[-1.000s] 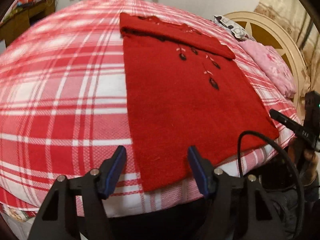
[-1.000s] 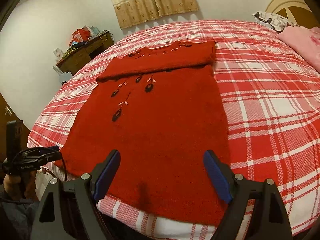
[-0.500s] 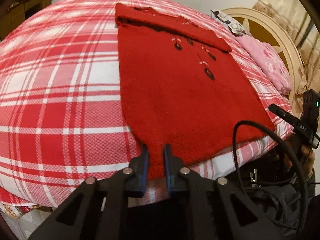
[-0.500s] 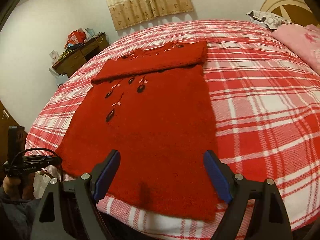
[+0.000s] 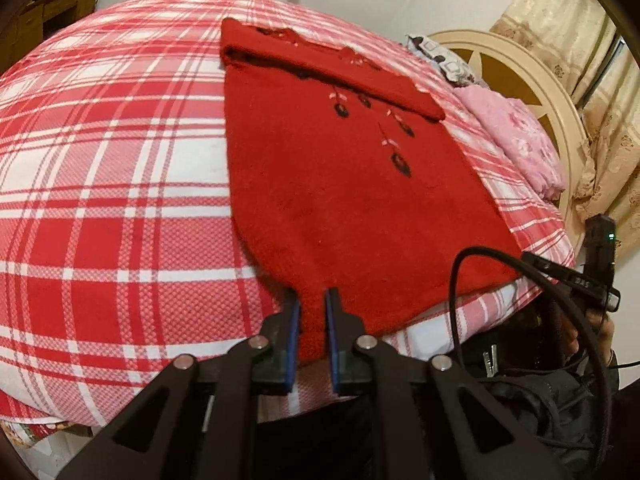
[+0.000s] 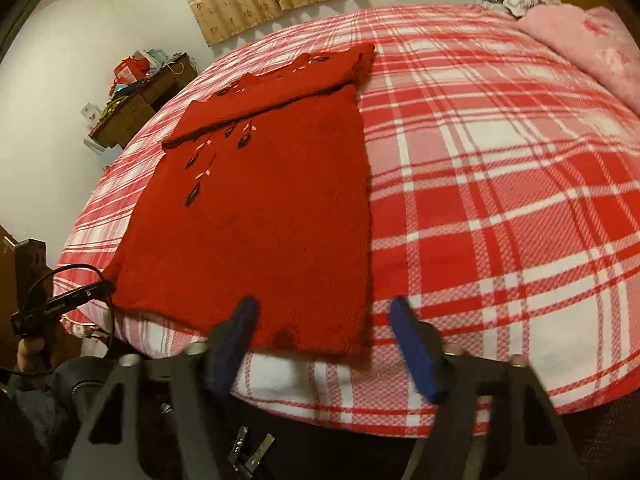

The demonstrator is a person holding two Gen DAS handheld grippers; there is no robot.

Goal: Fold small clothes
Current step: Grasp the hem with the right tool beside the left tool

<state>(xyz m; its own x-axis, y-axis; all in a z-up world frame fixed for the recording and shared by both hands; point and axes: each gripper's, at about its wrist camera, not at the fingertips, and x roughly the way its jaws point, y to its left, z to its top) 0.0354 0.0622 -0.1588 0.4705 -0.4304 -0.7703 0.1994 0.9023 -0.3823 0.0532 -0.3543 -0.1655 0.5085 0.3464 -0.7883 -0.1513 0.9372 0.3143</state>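
the sweater lies flat on the bed, pillow behind it.

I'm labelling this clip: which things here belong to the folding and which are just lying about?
In the job:
- red knitted sweater
- left tongs, shut on its hem
- right tongs, closing around its corner

Lying about:
- pink floral blanket
- cluttered wooden desk
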